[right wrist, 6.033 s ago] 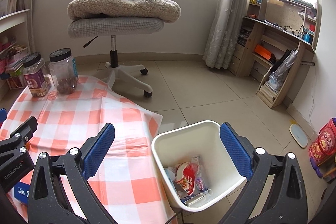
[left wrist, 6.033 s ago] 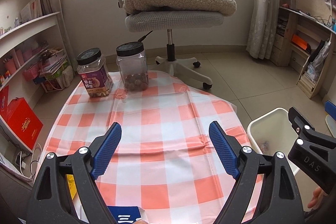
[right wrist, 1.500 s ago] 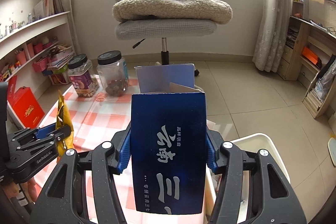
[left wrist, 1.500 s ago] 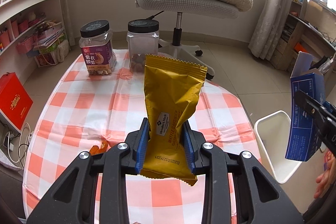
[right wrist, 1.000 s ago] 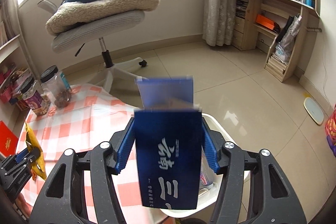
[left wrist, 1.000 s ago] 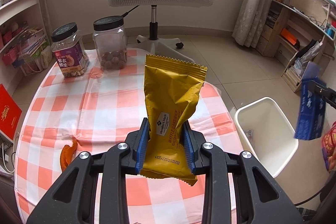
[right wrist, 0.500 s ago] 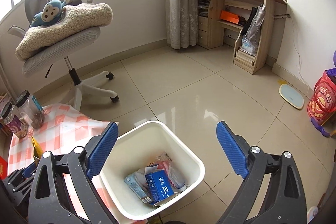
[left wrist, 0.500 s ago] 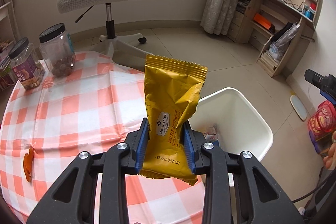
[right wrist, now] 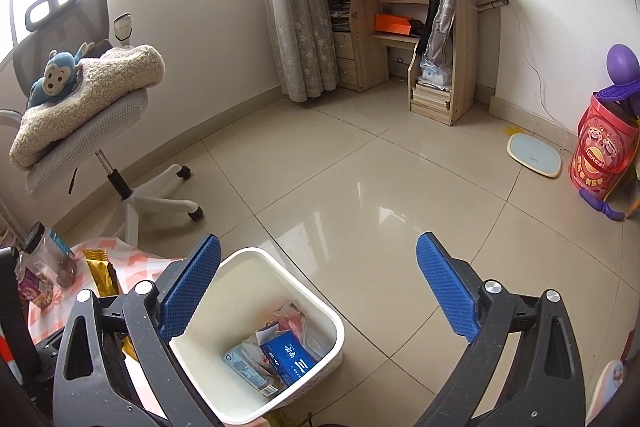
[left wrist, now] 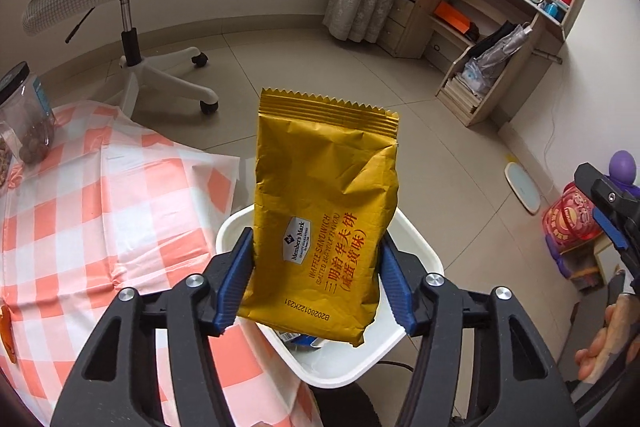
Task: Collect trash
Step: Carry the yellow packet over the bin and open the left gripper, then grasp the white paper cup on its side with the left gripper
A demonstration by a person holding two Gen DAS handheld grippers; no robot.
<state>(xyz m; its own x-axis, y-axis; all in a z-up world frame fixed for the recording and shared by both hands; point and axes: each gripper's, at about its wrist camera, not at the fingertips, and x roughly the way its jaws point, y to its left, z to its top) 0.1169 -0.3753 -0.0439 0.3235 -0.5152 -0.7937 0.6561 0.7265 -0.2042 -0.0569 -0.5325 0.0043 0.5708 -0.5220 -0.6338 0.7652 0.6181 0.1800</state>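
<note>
1 yellow wrapper point(left wrist: 324, 211) stands upright between the pads of the left gripper point(left wrist: 316, 279), directly over the white bin point(left wrist: 416, 255). The jaws have just been opening: a gap shows beside the right pad, while the wrapper's left edge looks to lie against or just beside the left pad, so I judge it released or nearly so, though whether it has begun to drop cannot be told. The right gripper point(right wrist: 318, 287) hangs above the bin with jaws spread wide and nothing between them; they too have just been opening. Below it, a blue box point(right wrist: 290, 357) lies in the bin among other packets. The bin stands on the tiled floor, just beside the edge of the checked cloth point(left wrist: 100, 211). On that cloth 2 jars point(right wrist: 44, 275) stand at the far side and 1 small orange scrap point(left wrist: 6, 331) lies near the left edge

Step in hand: dropping the wrapper. Next, I judge, the left jaws need only stay apart until it falls clear, then either gripper can go back to the cloth for the scrap
</note>
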